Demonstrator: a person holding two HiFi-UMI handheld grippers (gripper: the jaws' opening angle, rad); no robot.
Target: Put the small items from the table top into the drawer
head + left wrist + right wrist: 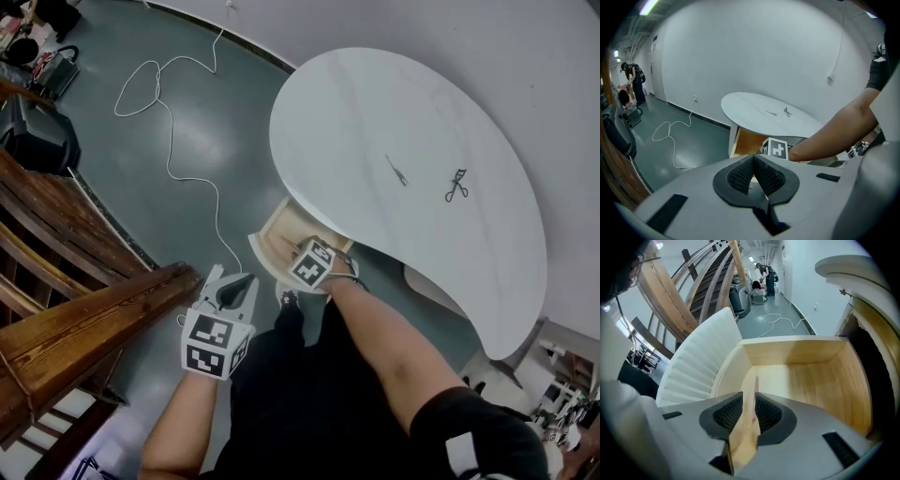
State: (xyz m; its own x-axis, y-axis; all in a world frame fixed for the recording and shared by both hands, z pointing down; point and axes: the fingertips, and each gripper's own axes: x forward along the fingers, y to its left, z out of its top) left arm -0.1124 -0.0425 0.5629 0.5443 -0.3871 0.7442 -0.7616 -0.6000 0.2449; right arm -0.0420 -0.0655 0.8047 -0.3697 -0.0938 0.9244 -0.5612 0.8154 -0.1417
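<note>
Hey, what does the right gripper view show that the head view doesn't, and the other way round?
Only the right gripper view shows a thin flat stick clamped between the jaws of the right gripper, and the bare wooden floor inside the drawer. Only the head view shows the white table top with two small metal tools lying on it, and the left gripper off to the side. Both show the open drawer, the right gripper at it and the wooden stair rail.

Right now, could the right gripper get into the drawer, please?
Probably yes: the drawer stands open, and the right gripper, jaws shut on a thin flat stick, hangs over it.
</note>
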